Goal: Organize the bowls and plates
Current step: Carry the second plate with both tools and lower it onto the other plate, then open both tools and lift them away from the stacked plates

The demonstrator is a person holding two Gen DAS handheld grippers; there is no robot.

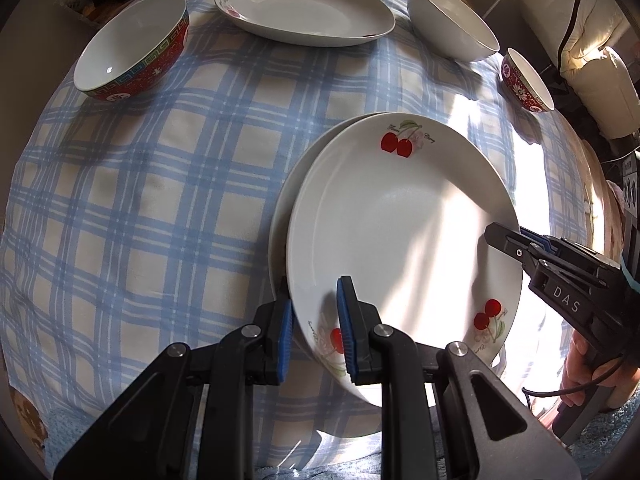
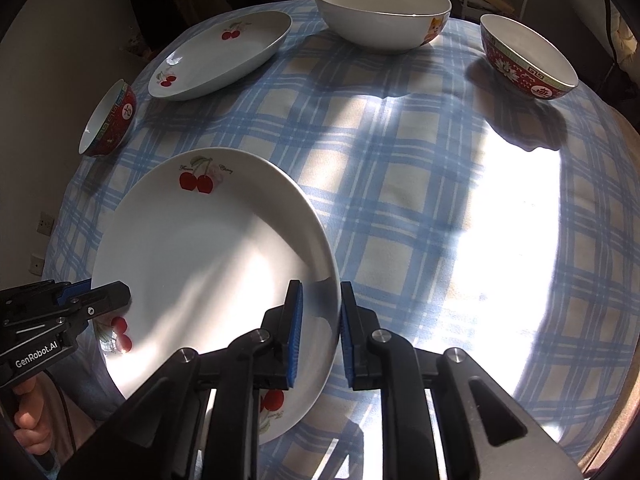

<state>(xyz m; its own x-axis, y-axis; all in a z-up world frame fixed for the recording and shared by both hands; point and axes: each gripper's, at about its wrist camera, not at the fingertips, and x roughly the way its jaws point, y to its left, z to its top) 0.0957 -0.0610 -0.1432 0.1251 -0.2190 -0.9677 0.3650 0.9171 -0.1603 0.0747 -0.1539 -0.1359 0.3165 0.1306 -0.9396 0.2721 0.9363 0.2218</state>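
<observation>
A white cherry-print plate [image 1: 400, 232] lies stacked on a second plate [image 1: 280, 216], whose rim shows at its left. My left gripper [image 1: 316, 328] is shut on the top plate's near-left rim, one blue pad outside the rim and the other on the inner face. In the right wrist view the same plate [image 2: 208, 248] lies at the left. My right gripper [image 2: 320, 336] straddles its right rim with plate surface showing between the pads, so it stands open. The left gripper [image 2: 100, 296] shows at the plate's far-left edge, and the right gripper [image 1: 504, 240] at its right edge.
On the blue checked tablecloth [image 1: 160, 200] stand a red patterned bowl [image 1: 132, 52], another cherry plate [image 1: 304, 12], a large white bowl [image 1: 452, 20] and a small red bowl [image 1: 524, 80]. A white cushion [image 1: 592, 60] lies beyond the table's right edge. Strong sunlight washes out the cloth [image 2: 500, 240].
</observation>
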